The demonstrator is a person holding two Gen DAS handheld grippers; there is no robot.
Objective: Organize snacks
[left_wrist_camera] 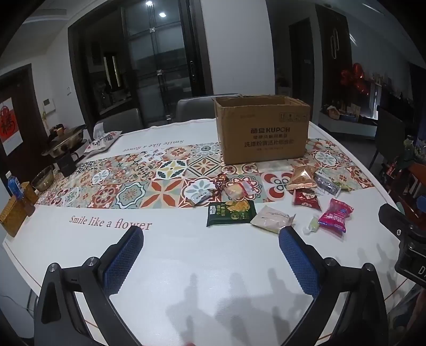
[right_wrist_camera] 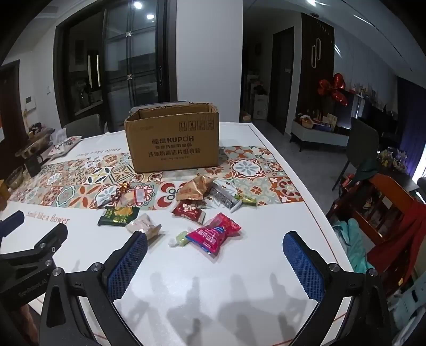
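We hold both grippers, left gripper [left_wrist_camera: 210, 243] and right gripper [right_wrist_camera: 215, 248], with jaws wide and empty. Snack packets [right_wrist_camera: 213, 234] lie scattered on the desk [right_wrist_camera: 202, 292], just in front of the open cardboard box [right_wrist_camera: 173, 149].

Dim room: white walls [right_wrist_camera: 207, 53], dark glass doors [left_wrist_camera: 157, 61], ceiling spotlights [left_wrist_camera: 149, 3], grey chairs [left_wrist_camera: 197, 107], red balloons [right_wrist_camera: 334, 87].

Brown cardboard box [right_wrist_camera: 172, 143] w/ dark print, white counter [right_wrist_camera: 239, 266] w/ multicolour floral-tile strip, dark green snack pkt [right_wrist_camera: 118, 216], pink-red pkt [right_wrist_camera: 214, 233], dark red pkt [right_wrist_camera: 187, 211], tan pkt [right_wrist_camera: 194, 189], blue mesh-textured pads [right_wrist_camera: 127, 262] on black gripper [right_wrist_camera: 215, 263]
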